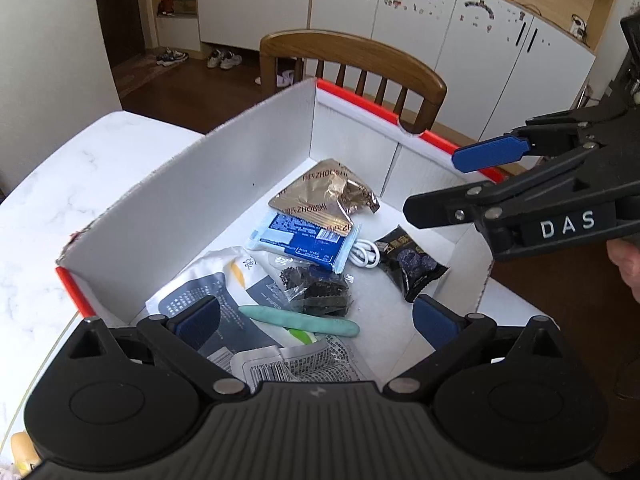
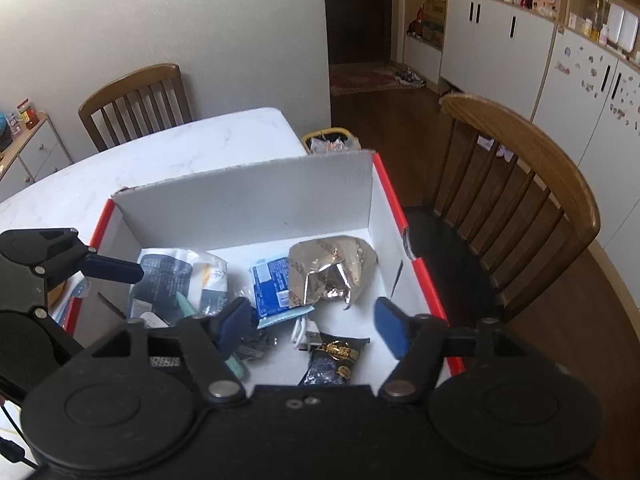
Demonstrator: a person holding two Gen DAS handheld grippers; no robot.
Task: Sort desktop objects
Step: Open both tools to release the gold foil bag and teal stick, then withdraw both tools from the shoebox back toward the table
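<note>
Left gripper (image 1: pixel 314 322) fingers spread fully, empty, hovering over the cardboard box (image 1: pixel 192 204) on the tabletop (image 1: pixel 80 168). Right gripper (image 2: pixel 310 326) fingers wide apart, nothing btwn them, above the black snack packet (image 2: pixel 334 362). Items lie in the box: gold foil bag (image 1: pixel 328 196), blue wipes pack (image 1: pixel 300 240), white USB cable (image 1: pixel 366 254). All probably light, crinkly, slippery; pinch at sealed edges.

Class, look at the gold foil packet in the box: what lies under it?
The gold foil packet overlaps one end of the blue-and-white packet. Whatever else lies beneath it is covered.
</note>
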